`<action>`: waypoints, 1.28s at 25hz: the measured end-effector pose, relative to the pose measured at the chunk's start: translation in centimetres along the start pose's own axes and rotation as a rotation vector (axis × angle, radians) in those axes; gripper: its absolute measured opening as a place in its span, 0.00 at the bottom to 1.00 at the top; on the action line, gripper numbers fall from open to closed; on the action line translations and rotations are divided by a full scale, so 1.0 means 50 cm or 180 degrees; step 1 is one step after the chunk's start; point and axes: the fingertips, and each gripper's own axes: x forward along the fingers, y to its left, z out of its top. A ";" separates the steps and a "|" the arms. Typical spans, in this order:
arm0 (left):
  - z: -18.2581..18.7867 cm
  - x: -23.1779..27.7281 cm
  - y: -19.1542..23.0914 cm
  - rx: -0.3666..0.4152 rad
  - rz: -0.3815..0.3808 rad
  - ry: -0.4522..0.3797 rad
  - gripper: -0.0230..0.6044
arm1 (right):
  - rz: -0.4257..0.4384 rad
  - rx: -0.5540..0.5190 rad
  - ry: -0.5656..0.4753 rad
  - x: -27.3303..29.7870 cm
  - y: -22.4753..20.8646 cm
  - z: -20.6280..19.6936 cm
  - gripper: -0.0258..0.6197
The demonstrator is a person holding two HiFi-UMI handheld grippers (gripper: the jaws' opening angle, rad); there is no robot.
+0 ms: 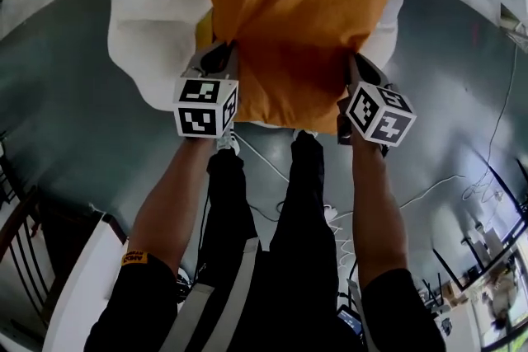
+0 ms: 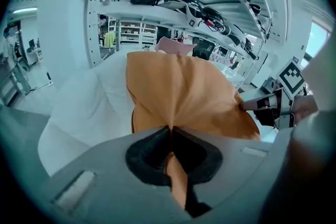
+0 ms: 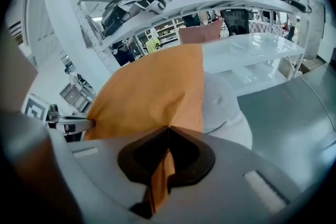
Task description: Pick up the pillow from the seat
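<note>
With left gripper and right gripper both clamped on near-edge fabric of the orange pillow lying on the white seat, expect soft, light, saggy handling: lift both corners evenly.

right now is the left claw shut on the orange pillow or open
Shut on it: in the left gripper view the left claw pinches a fold of the orange pillow between closed pads.
</note>
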 end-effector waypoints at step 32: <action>0.208 -0.515 -0.309 -0.0621 0.0513 -0.0565 0.05 | 0.0635 -0.0814 -0.0121 -0.557 0.078 0.206 0.05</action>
